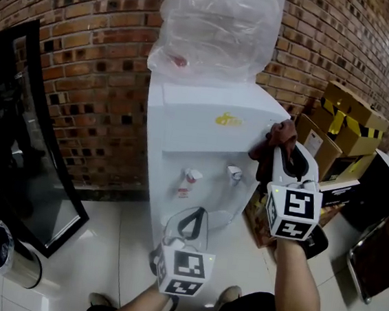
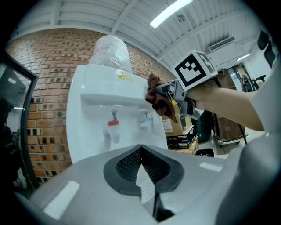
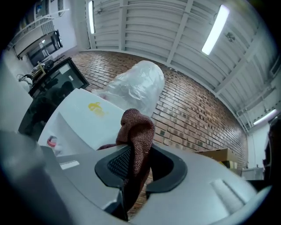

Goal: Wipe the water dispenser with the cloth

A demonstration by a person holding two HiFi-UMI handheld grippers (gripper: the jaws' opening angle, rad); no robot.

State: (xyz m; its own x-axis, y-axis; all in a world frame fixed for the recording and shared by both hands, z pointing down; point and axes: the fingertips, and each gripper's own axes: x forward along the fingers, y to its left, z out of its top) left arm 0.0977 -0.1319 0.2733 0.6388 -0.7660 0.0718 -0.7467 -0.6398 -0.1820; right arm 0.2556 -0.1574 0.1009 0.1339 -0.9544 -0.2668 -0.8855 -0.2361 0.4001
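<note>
The water dispenser point(image 1: 205, 118) stands upright on the tiled floor against a brick wall point(image 1: 101, 59). A bottle wrapped in clear plastic point(image 1: 215, 29) is seated on top of it. On the recessed front panel, a red tap point(image 1: 192, 177) and a blue tap point(image 1: 234, 173) are mounted side by side, and a yellow logo point(image 1: 229, 120) is printed above them.

The right tool point(image 1: 288, 154) is clenched on the cloth point(image 1: 279, 141), a dark red-brown knit fabric. The cloth is pinched between the two pads, with a bunched fold standing above them and the rest hanging below. It is held at the right-hand edge of the dispenser's upper front panel, level with the logo; whether it touches the panel cannot be told.

The left tool point(image 1: 197, 214) is clenched with its pads together and nothing between them. It is held low in front of the dispenser, below the taps and apart from the casing.

Cardboard boxes point(image 1: 343, 125) are stacked to the right of the dispenser.
</note>
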